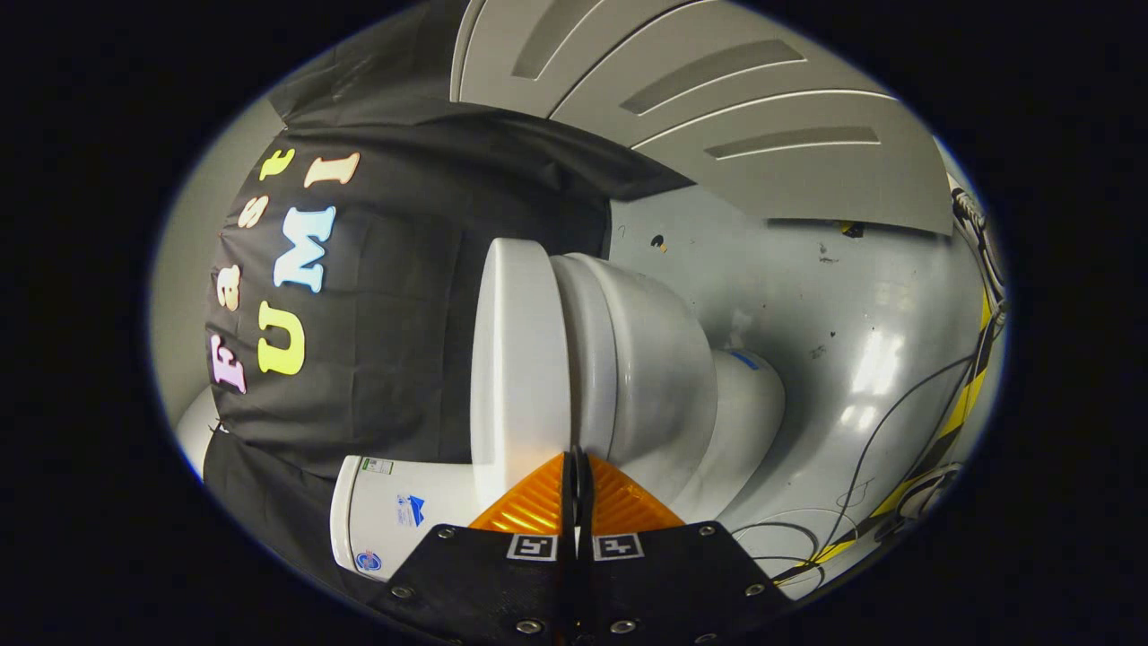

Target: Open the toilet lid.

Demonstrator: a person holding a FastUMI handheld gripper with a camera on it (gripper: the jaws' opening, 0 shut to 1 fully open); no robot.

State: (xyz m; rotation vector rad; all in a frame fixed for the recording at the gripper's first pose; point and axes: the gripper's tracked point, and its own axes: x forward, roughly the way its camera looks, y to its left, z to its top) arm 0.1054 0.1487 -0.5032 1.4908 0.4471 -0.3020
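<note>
The view is rolled on its side. A white toilet lies ahead of me, its lid (520, 359) down flat against the seat and bowl (655, 377). The tank (395, 516) stands behind the lid, beside my fingers. My gripper (577, 459) is shut, the two orange fingers (538, 507) pressed together with nothing visible between them. Their tips sit right at the seam where the lid's edge meets the seat, close to the rim or touching it.
The toilet's pedestal (744, 404) stands on a shiny grey floor (852, 296). Thin cables (861, 467) trail over the floor, and yellow-black tape (964, 404) marks its edge. Black cloth (404, 359) hangs behind the tank.
</note>
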